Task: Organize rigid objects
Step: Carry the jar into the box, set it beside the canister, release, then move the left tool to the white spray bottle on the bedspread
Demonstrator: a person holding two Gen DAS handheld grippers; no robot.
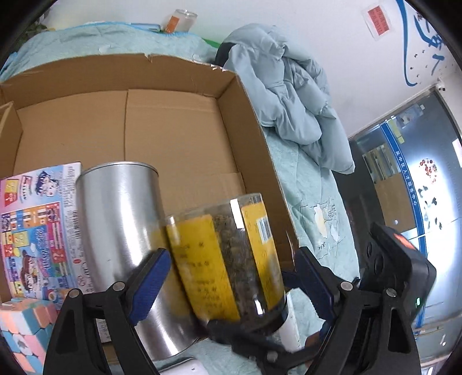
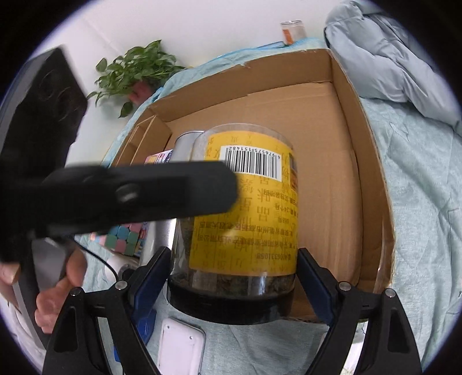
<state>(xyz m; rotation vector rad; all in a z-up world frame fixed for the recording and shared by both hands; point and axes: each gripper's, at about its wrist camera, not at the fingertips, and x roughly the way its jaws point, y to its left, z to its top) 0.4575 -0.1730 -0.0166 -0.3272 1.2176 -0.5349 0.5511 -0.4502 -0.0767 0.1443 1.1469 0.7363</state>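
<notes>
A clear jar point(image 1: 219, 245) with a yellow label, dark dried contents and a black lid hangs upside down and tilted over the front right corner of the cardboard box point(image 1: 173, 129). My right gripper point(image 2: 234, 259) is shut on the jar point(image 2: 245, 202) just above the lid, both blue pads against its sides. My left gripper point(image 1: 231, 259) stands open around the same jar, with a gap at its right pad point(image 1: 309, 274). A silver tin point(image 1: 121, 230) stands in the box beside the jar. A printed colourful carton point(image 1: 37, 225) and a pastel cube puzzle point(image 1: 26, 326) lie left of it.
The box point(image 2: 346, 173) rests on a pale green quilt point(image 2: 418, 202) with much bare floor inside. A grey-blue padded jacket point(image 1: 288, 95) lies to its right. A white device point(image 2: 182, 346) lies near the front. A small glass jar point(image 1: 180, 20) and a plant point(image 2: 135, 69) stand behind.
</notes>
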